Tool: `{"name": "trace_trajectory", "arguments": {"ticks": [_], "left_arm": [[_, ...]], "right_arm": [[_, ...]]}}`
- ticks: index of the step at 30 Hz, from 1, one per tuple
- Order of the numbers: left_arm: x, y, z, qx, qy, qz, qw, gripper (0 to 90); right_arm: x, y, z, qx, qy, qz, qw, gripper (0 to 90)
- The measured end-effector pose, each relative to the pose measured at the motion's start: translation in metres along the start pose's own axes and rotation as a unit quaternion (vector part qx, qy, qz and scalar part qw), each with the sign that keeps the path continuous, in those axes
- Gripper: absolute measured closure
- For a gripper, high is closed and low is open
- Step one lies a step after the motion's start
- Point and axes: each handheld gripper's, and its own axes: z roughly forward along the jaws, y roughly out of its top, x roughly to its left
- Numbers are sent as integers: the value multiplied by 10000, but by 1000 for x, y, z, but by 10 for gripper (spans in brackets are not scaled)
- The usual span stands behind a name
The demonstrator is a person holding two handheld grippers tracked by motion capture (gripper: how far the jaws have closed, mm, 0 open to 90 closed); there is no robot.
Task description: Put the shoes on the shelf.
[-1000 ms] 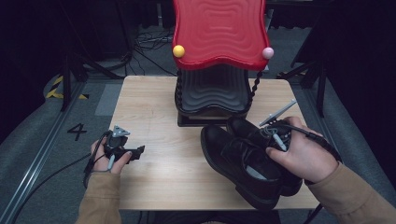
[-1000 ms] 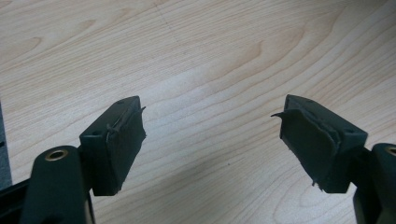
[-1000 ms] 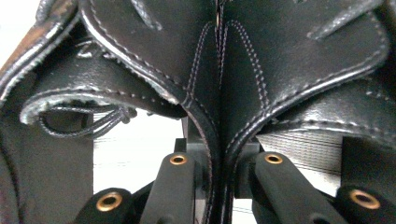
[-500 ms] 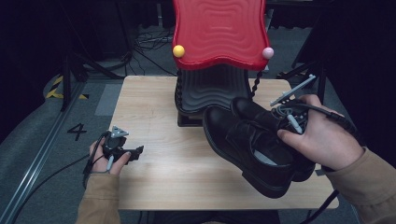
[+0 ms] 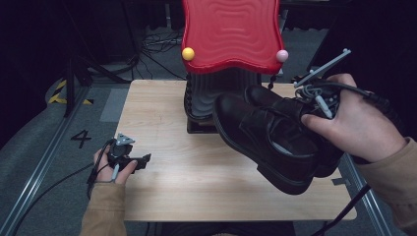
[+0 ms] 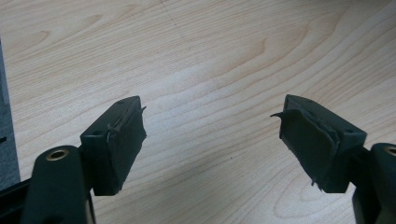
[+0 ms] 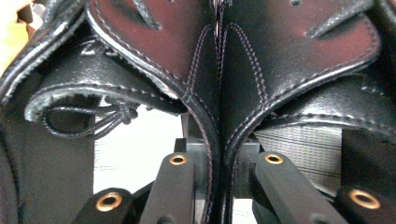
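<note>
Over the right half of the wooden table (image 5: 162, 128), the right gripper (image 5: 322, 105) is carrying the pair of black shoes (image 5: 268, 135) higher than a second ago, its jaws clamped on the two inner collars pressed together (image 7: 219, 121), so the pair is now hanging clear of the tabletop with toes pointing at the red-topped rack (image 5: 231, 34). That rise is looking like a lift toward the rack's dark lower shelf (image 5: 216, 93). The left gripper (image 6: 212, 140) is resting at the near left edge, jaws apart and empty.

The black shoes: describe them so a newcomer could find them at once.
Start at the wooden table with the red wavy-topped stand at its far edge. In front of that stand, the right gripper holds the pair of black shoes in the air, pinched together by their inner sides. They are the sole glossy laced leather things here.
</note>
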Motion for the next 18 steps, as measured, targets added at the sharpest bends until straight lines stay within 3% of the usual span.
{"name": "trace_trajectory", "arguments": {"ticks": [9,18], "left_arm": [[1,0,0,-14,-62,-43,10000,227],[2,-2,-1,-36,-51,-72,10000,227]], "right_arm": [[8,23,-32,-173,-93,25,9998,822],[19,43,-59,-247,-42,44,9997,821]]}}
